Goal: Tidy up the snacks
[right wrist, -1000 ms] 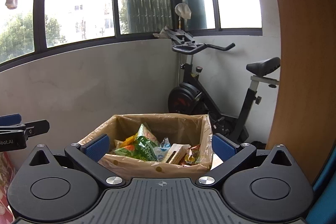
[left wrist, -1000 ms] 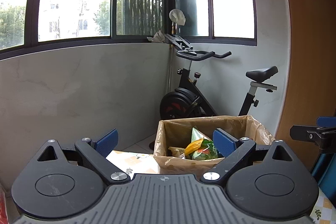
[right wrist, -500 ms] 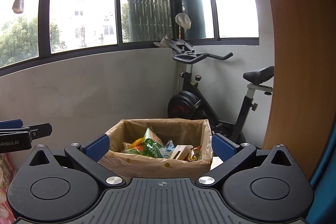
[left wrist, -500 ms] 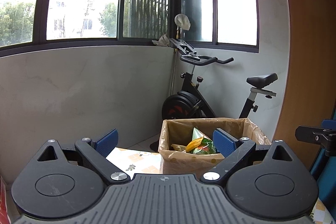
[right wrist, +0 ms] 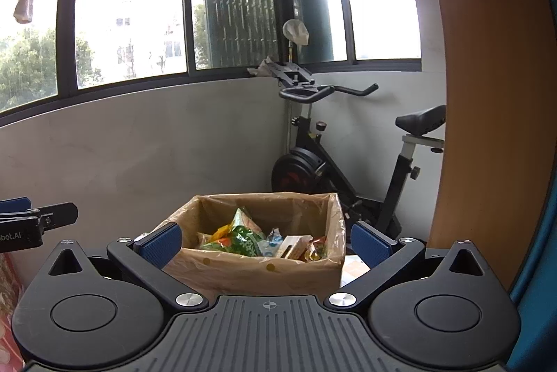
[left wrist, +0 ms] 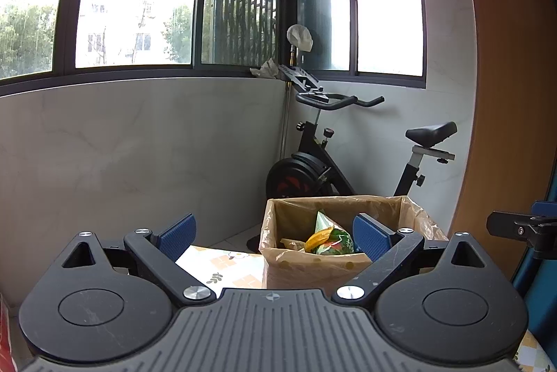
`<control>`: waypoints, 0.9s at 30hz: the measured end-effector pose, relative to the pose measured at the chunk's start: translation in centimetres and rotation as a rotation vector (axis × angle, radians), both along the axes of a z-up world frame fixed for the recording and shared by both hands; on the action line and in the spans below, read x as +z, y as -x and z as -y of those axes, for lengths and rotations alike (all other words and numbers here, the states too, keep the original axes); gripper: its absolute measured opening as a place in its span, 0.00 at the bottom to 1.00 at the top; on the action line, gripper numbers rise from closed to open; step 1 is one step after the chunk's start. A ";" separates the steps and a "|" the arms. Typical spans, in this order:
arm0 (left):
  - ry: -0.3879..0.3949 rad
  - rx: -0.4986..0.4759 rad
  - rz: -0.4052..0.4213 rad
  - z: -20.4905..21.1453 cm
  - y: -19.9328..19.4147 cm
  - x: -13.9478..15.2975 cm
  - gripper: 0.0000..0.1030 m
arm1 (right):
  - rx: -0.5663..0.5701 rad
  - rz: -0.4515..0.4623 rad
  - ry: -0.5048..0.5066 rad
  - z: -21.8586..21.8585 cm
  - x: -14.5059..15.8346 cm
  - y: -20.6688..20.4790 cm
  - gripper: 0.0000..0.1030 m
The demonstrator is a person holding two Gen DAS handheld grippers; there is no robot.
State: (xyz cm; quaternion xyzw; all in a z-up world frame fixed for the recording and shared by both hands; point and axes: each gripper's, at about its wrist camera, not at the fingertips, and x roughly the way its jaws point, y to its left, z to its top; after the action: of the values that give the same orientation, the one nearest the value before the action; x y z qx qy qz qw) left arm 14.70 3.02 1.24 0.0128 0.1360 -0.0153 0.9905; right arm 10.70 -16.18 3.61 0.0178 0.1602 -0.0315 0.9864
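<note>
A cardboard box (left wrist: 313, 271) lined with a clear plastic bag stands on a patterned tablecloth (left wrist: 222, 267). It holds several snack packs, among them a green and orange bag (left wrist: 329, 238). The box (right wrist: 250, 274) and its snacks (right wrist: 243, 239) also show in the right wrist view. My left gripper (left wrist: 275, 238) is open and empty, held back from the box and to its left. My right gripper (right wrist: 264, 241) is open and empty, facing the box from in front, its fingers on either side of it in the view.
A black exercise bike (left wrist: 334, 159) stands behind the box in the corner. A grey wall and windows lie beyond. A wooden panel (right wrist: 487, 93) rises at the right. Something red (right wrist: 8, 302) lies at the far left edge. Laundry hangs above.
Both grippers have drawn back and tilted up a little, so the box looks smaller and lower. Both stay open and empty.
</note>
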 end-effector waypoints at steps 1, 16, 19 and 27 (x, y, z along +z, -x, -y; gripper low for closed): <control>0.001 -0.001 -0.001 0.0 0.0 0.0 0.95 | 0.000 -0.001 0.000 0.0 0.0 0.0 1.00; 0.002 -0.003 0.001 -0.2 0.1 0.0 0.95 | -0.005 -0.009 0.002 0.3 -0.1 0.0 1.00; 0.000 -0.005 0.001 -0.2 0.1 0.0 0.95 | -0.004 -0.009 0.002 0.3 -0.1 -0.1 1.00; -0.003 -0.014 0.004 -0.2 0.2 0.0 0.95 | -0.005 -0.008 0.002 0.2 -0.1 0.0 1.00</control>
State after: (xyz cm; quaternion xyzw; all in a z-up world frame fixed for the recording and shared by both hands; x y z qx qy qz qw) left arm 14.45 3.19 1.26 0.0152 0.1338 -0.0220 0.9906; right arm 10.74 -16.38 3.50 0.0172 0.1643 -0.0339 0.9857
